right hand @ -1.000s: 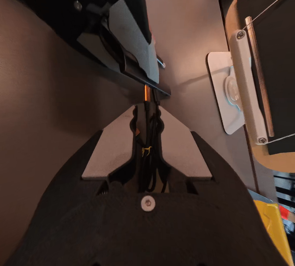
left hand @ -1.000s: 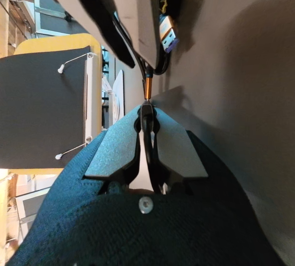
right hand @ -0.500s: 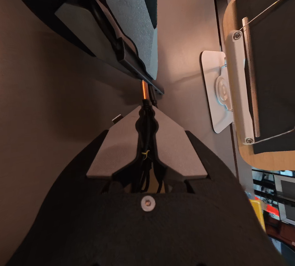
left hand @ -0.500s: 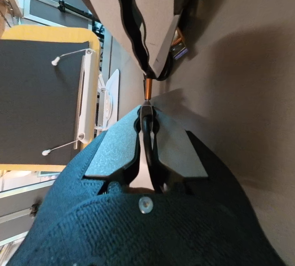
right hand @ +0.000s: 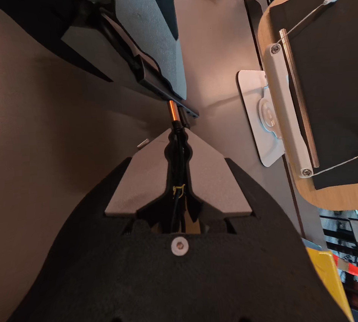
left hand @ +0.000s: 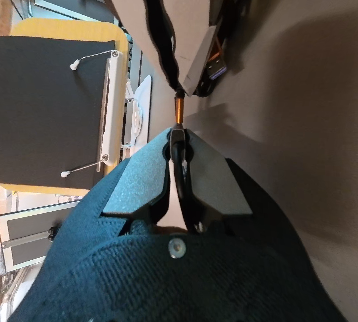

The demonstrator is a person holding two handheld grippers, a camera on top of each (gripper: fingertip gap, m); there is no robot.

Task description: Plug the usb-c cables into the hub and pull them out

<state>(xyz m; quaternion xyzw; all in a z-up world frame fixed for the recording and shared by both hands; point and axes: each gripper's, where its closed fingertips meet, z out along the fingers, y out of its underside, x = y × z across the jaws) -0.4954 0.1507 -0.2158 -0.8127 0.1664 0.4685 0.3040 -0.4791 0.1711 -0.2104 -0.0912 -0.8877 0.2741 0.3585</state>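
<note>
My left gripper [left hand: 177, 131] is shut on the slim dark hub [left hand: 177, 138], seen edge-on, with the hub's black lead running back between the fingers. An orange-sleeved usb-c plug [left hand: 179, 109] sits in the hub's front edge. In the right wrist view the hub [right hand: 155, 88] shows as a dark bar held by the left gripper [right hand: 174, 96], with the orange plug [right hand: 173, 110] and a black plug [right hand: 184, 117] side by side in it. My right gripper [right hand: 179, 131] is shut on the black cables [right hand: 177, 158] just behind those plugs.
A wooden board with a black pad and a white wire bracket [left hand: 108, 109] [right hand: 280, 109] stands beside the grippers. A white plate [left hand: 144, 99] [right hand: 251, 99] lies on the grey table. A loose purple-tipped USB-A plug [left hand: 217, 69] hangs by the right gripper. Both grippers' tips are roughly 25 cm from the white plate [right hand: 251, 99].
Both grippers have shifted and tilted slightly while facing each other. The orange plug stays at the hub's edge. Both grips are unchanged.
</note>
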